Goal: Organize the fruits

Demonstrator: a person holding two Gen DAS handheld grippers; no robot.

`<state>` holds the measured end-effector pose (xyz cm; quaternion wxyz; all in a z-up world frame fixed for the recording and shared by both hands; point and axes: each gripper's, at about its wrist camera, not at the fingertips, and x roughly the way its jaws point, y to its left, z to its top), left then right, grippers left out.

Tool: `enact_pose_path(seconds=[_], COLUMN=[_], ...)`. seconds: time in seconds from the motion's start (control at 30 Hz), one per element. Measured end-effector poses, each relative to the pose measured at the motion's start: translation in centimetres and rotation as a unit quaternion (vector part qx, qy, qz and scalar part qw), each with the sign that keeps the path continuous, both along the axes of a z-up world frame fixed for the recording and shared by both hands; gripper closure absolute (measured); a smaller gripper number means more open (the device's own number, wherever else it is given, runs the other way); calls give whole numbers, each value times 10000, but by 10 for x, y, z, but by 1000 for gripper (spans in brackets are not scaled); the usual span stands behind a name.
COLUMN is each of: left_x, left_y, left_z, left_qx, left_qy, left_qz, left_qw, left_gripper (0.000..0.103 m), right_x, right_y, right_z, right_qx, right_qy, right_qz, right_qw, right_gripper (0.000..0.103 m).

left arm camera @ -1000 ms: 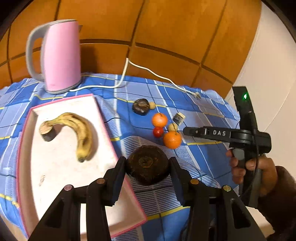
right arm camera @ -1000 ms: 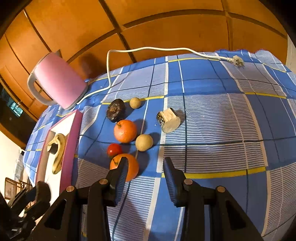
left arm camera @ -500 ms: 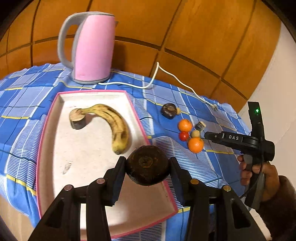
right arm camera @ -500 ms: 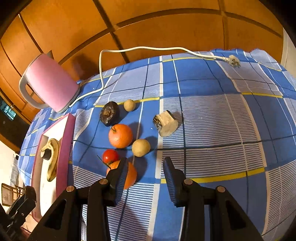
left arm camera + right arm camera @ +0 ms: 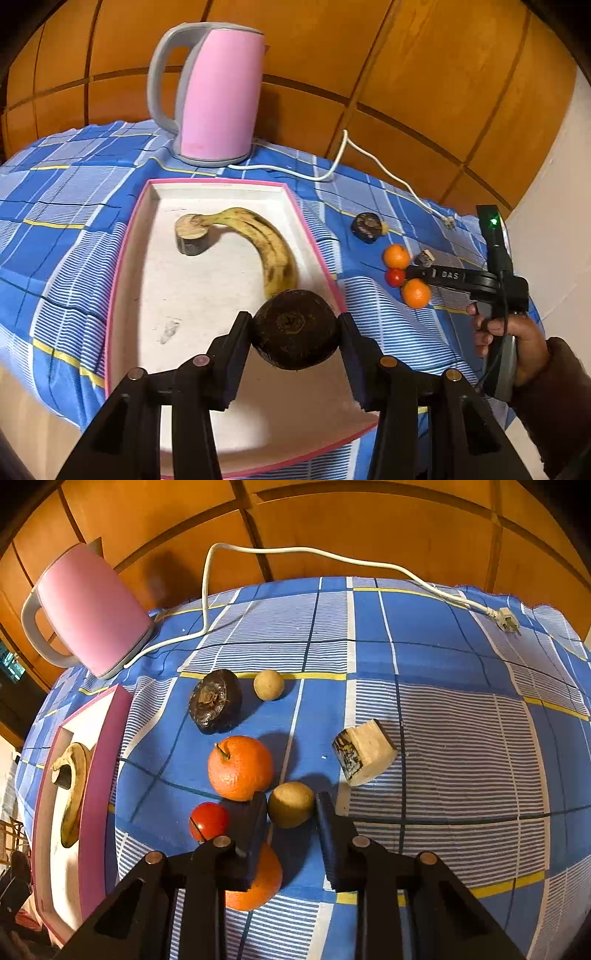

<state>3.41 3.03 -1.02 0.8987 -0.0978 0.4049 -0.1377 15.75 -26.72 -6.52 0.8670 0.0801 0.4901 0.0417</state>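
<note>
Left gripper clamps a dark brown round fruit low centre, over the pink-rimmed white tray. Right gripper jaws closing, narrow, around a small tan round fruit at lower centre; contact unclear.

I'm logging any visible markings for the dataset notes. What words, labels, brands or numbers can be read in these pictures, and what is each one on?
"DAS": white letters on the black body of the right gripper, seen from the left wrist view.
Pink kettle: a faint mark low on its side, too blurred to read.
Dark round fruit on the cloth: a wrinkled wrapper or surface pattern, no legible text.
Nothing else carries readable text.
</note>
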Motion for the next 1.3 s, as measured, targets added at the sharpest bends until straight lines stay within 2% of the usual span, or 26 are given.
enact_pose_path(seconds=[0.23, 0.37, 0.7, 0.77, 0.8, 0.83, 0.9, 1.07, 1.3], left_x=[18, 36, 66, 72, 72, 70, 64, 39, 5], left_y=[36, 66, 67, 66, 65, 65, 62, 55, 42], left_z=[-2, -8, -22, -25, -25, -23, -20, -10, -8], left_qx=[-63, -302, 315, 458, 493, 509, 579, 725, 656], left_qy=[225, 449, 447, 491, 470, 401, 303, 101, 180], left_qz=[616, 1049, 1236, 1277, 1288, 1317, 1406, 1644, 1622], left_qw=[9978, 9930, 9908, 9895, 9893, 9892, 9879, 9837, 9844], left_gripper=[56, 56, 55, 50, 40, 35, 31, 31, 31], right_x=[3, 3, 4, 4, 4, 4, 4, 3, 0], right_y=[1, -1, -2, -2, -2, -2, -2, -2, -3], right_z=[-1, -2, -4, -4, -4, -4, -5, -5, -6], right_qx=[-10, 52, 103, 86, 95, 104, 118, 134, 156], right_qy=[54, 59, 57, 52, 49, 47, 38, -9, -102], right_qz=[109, 110, 137, 141, 135, 128, 125, 127, 83], right_qw=[9999, 9999, 9998, 9998, 9999, 9999, 9998, 9998, 9998], right_gripper=[76, 76, 76, 76, 76, 76, 76, 76, 76])
